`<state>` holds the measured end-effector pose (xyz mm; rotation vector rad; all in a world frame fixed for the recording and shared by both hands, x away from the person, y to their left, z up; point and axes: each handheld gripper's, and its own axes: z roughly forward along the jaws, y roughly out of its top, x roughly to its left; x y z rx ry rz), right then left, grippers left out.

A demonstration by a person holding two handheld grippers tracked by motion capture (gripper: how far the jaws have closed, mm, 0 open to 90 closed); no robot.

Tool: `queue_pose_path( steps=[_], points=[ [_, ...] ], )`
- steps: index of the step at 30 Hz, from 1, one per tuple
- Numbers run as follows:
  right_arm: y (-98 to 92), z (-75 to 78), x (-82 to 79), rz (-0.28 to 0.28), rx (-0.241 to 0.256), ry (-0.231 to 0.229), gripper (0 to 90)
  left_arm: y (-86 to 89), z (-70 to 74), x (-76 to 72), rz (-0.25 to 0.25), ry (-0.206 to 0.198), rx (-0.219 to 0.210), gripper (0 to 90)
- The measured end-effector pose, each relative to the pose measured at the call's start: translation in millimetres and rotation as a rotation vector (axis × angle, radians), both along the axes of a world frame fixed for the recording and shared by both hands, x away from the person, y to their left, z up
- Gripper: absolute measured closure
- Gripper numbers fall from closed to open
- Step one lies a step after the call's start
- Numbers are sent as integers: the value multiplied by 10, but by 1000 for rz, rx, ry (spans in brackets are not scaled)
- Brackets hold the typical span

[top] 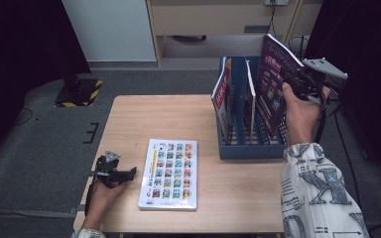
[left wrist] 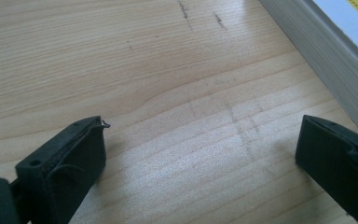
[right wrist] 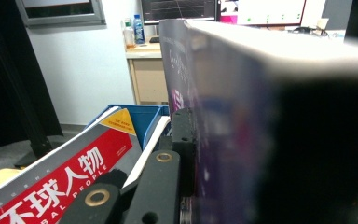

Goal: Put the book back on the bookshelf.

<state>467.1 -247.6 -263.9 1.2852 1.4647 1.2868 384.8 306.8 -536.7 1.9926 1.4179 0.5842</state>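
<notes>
Black jaws of the right gripper (top: 297,82) clamp a purple magazine (top: 274,84) over the blue file rack (top: 250,148), while the left gripper (top: 129,173) rests wide open beside a picture book (top: 170,173) on the wooden table (top: 178,119)

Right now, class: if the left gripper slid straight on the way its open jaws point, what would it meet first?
Probably the page edge of the thick white picture-grid book, after bare wooden table; the left gripper points towards it.
</notes>
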Motion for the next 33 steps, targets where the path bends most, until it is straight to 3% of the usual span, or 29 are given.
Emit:
queue_pose_path(
  steps=[12, 28, 33],
  points=[
    [135, -81, 119, -9, -34, -11, 838, -5, 0, 1, 5, 1, 1, 7],
    [102, -156, 153, -7, 0, -21, 837, -11, -1, -1, 9, -1, 1, 8],
    [128, -200, 205, -6, -9, -18, 836, -11, -1, -1, 9, -1, 1, 7]
  ],
)
